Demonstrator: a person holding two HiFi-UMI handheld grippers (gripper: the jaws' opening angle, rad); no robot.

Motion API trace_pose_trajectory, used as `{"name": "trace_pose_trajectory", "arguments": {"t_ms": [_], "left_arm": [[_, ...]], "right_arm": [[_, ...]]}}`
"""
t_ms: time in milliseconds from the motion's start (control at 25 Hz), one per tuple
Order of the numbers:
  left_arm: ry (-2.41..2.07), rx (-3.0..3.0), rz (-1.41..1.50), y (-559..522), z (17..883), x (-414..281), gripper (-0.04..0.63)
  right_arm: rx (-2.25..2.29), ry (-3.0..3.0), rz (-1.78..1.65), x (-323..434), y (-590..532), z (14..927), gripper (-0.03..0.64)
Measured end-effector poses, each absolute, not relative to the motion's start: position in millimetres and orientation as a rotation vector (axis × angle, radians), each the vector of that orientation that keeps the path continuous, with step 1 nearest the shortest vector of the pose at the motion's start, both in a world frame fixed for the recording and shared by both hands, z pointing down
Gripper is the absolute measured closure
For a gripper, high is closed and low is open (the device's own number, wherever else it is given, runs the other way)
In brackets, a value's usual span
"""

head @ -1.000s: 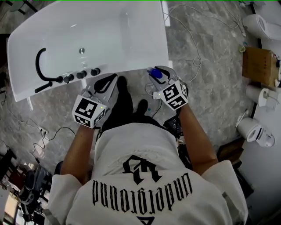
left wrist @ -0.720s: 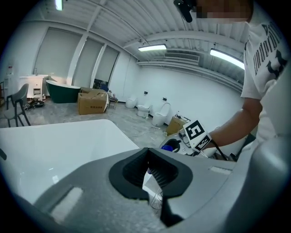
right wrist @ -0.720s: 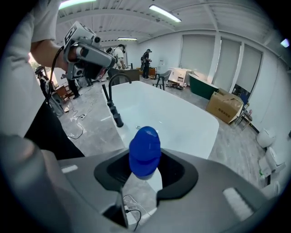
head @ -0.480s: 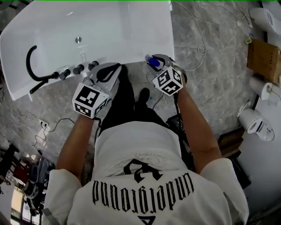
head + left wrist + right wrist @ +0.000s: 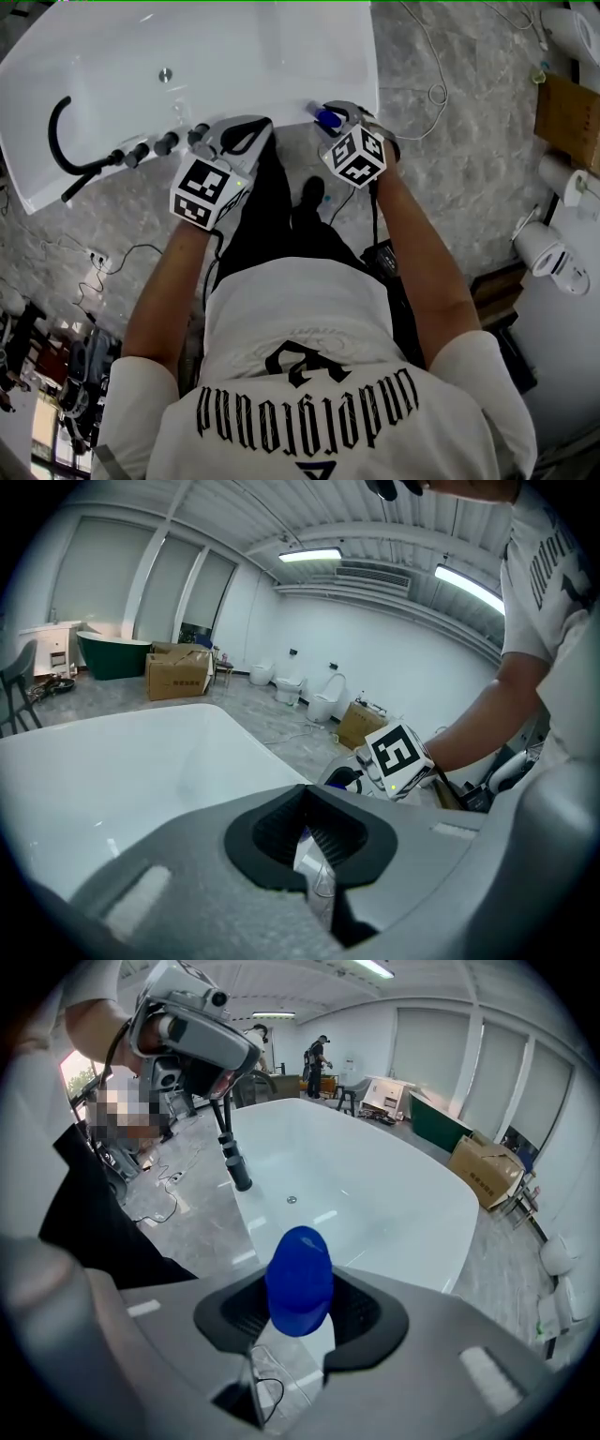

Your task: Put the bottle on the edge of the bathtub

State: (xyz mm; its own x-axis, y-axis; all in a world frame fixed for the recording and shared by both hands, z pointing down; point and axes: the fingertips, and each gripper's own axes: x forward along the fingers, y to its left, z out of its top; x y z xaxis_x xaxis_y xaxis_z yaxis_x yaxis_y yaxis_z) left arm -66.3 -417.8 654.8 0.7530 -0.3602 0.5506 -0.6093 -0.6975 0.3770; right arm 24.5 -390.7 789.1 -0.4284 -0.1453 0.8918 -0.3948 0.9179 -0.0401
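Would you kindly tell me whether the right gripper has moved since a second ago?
Yes: the right gripper has come nearer the bathtub's near rim, carrying the blue-capped bottle.

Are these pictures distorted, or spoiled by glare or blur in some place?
Head view: sharp and evenly lit, but the white bathtub is nearly washed out. Left gripper view: strong fisheye bending, dark corners, and very bright ceiling lamps. Right gripper view: the same fisheye bending; the bottle is sharp though close to the lens, and the bathtub shows small glossy highlights.
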Motion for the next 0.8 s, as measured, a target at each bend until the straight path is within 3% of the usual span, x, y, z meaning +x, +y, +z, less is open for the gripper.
{"name": "trace_pose_trajectory", "arguments": {"t_ms": [560, 800], "left_arm": [[-0.729, 2.379, 0.599, -408.0, 662.7, -71.9, 0.589], [-0.72, 2.386, 0.607, -398.7, 663.8, -72.2, 0.589]], "right_arm": [[0.396, -2.023, 0.274, 15.8, -382.2, 797.6, 0.462], [0.426, -2.037, 0.288, 15.4, -381.3, 793.4, 0.415]]}}
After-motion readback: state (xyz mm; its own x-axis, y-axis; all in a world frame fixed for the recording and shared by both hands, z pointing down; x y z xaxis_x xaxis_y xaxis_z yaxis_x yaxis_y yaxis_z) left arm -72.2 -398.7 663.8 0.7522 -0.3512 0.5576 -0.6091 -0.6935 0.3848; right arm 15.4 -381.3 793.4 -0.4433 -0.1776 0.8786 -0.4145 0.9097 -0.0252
